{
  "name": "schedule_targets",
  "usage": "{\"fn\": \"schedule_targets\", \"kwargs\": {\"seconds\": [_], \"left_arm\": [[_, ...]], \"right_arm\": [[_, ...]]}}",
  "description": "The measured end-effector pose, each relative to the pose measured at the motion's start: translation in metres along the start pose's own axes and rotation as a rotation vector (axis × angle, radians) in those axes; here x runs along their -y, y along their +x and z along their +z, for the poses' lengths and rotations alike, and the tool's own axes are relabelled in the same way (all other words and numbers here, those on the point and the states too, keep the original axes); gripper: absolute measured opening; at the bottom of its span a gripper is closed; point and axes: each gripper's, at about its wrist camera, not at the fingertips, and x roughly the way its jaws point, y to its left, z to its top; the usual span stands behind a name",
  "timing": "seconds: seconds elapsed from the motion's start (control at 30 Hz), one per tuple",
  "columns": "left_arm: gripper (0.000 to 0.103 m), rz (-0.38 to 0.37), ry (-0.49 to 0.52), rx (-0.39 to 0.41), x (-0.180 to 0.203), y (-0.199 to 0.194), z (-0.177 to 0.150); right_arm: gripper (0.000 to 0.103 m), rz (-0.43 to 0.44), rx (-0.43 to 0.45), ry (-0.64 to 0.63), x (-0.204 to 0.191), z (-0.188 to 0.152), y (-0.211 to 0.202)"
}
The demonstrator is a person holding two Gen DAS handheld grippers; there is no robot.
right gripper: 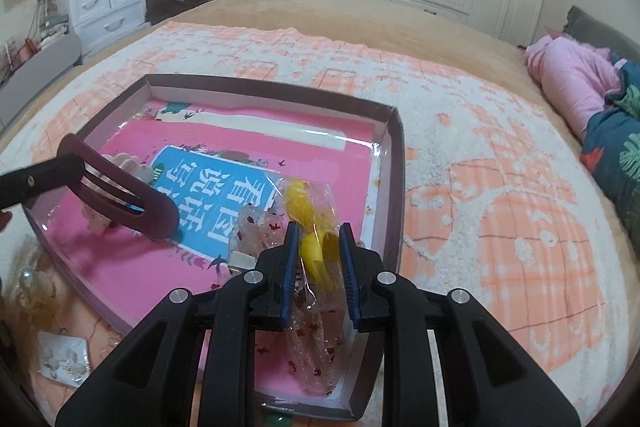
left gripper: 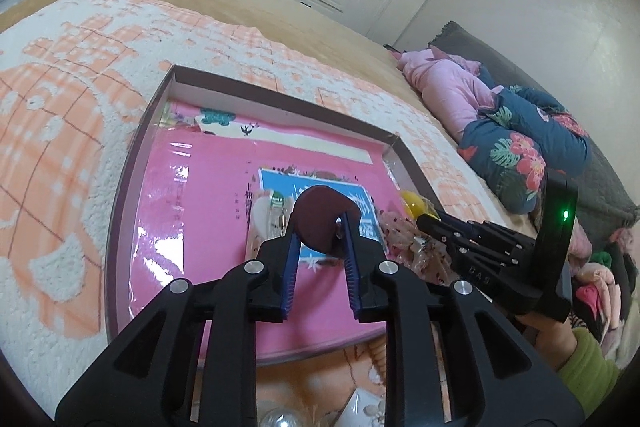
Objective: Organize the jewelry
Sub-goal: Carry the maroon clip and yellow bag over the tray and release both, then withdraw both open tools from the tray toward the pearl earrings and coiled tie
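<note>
From the left wrist, the left claw is clamped on a maroon hair clip, held over a shallow cardboard tray on the bed. A pink picture book lines the tray, with packets of trinkets on it.

From the right wrist, the right claw is clamped on a clear packet with a yellow clip inside, over the tray's near right corner. A speckled clear packet lies on the book just beside it.
</note>
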Motion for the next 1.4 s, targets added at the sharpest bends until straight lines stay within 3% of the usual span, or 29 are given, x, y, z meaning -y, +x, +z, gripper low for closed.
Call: {"fn": "schedule_targets", "kwargs": {"seconds": [0.17, 0.3, 0.7, 0.83, 0.97, 1.2, 1.4], "left_arm": [[0.014, 0.011, 0.012, -0.035, 0.002, 0.002, -0.008], [0.014, 0.028, 0.020, -0.052, 0.002, 0.002, -0.014], [0.019, 0.090, 0.054, -0.050, 0.005, -0.001, -0.018], [0.035, 0.108, 0.062, -0.038, 0.008, -0.007, -0.018], [0.042, 0.121, 0.056, -0.031, 0.006, -0.012, -0.019], [0.066, 0.145, 0.038, 0.016, 0.006, -0.031, -0.016], [0.078, 0.169, 0.029, 0.045, 0.005, -0.045, -0.016]], "right_arm": [[0.023, 0.049, 0.006, 0.046, 0.005, -0.001, -0.005], [0.034, 0.057, 0.019, 0.060, 0.008, -0.002, -0.012], [0.053, 0.064, 0.078, 0.087, 0.012, -0.005, -0.036], [0.061, 0.051, 0.105, 0.079, 0.012, -0.006, -0.046], [0.064, 0.045, 0.118, 0.083, 0.012, -0.009, -0.053], [0.069, 0.045, 0.136, 0.111, 0.015, -0.013, -0.064], [0.074, 0.052, 0.169, 0.131, 0.016, -0.016, -0.077]]}}
